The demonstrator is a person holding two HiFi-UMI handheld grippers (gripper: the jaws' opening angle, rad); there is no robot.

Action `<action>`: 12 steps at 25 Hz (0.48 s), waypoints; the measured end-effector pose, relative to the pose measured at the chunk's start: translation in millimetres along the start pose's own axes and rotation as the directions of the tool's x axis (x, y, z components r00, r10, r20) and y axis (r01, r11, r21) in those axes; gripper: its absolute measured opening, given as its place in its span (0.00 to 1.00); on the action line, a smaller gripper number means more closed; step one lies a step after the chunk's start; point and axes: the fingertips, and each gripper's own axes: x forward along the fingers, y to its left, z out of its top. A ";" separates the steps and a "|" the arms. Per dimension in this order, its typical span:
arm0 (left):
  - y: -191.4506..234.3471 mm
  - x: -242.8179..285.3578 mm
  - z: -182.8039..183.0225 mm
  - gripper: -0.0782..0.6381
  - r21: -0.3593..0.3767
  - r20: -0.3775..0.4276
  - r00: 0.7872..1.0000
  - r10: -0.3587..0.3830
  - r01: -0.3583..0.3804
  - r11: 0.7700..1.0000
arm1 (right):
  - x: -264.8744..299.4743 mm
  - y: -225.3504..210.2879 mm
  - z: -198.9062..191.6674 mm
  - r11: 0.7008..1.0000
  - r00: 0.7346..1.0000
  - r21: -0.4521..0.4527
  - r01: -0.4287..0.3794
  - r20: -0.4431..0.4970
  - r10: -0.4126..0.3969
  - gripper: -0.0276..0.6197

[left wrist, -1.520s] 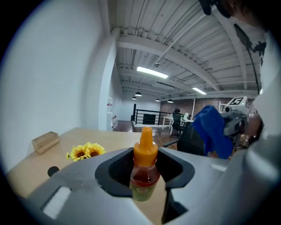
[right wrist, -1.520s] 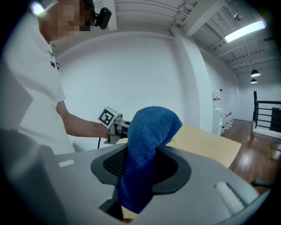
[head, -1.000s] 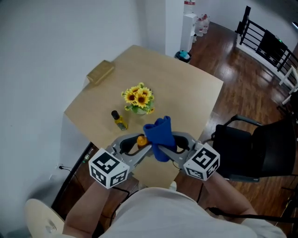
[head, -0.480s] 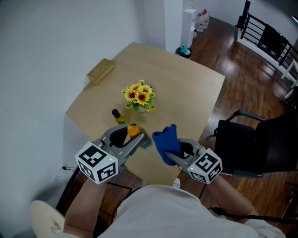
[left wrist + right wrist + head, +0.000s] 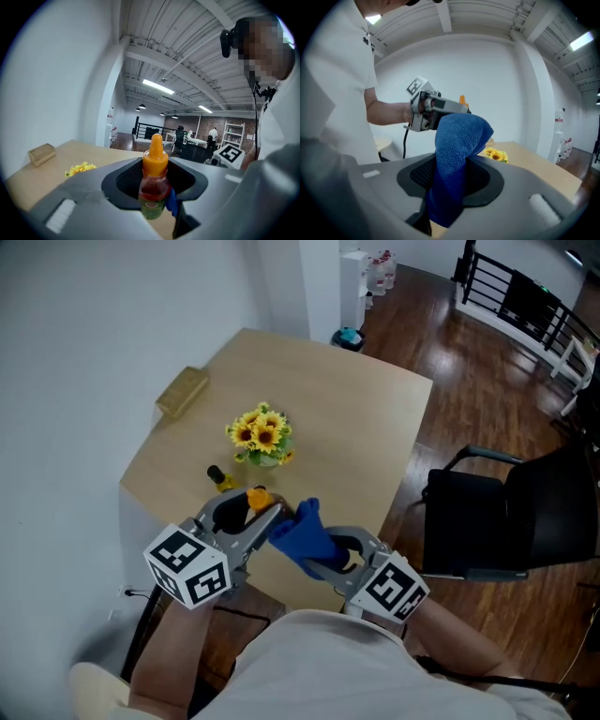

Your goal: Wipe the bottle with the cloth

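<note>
Left gripper (image 5: 270, 517) is clamped on the orange-capped sauce bottle (image 5: 153, 190), lower centre of the head view. Right gripper (image 5: 446, 197) is closed on the blue cloth (image 5: 458, 145), held just beside the bottle. Step judged: wiping. Next, the cloth is to be rubbed along the bottle.

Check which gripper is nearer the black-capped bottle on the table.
Left. Left gripper, holding the orange-capped bottle, hangs beside the black-capped bottle; right gripper, with the cloth, is farther right.

Sm. orange-cap bottle (image 5: 153, 187) w/ reddish liquid, gripped upright; bunched blue cloth (image 5: 457, 154) gripped just beside it.
</note>
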 end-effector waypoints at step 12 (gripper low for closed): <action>2.6 -8.8 5.5 0.34 0.039 0.008 1.000 0.023 -0.024 0.999 | -27.8 -43.7 -59.6 0.990 0.989 0.098 0.106 -0.116 -0.094 0.29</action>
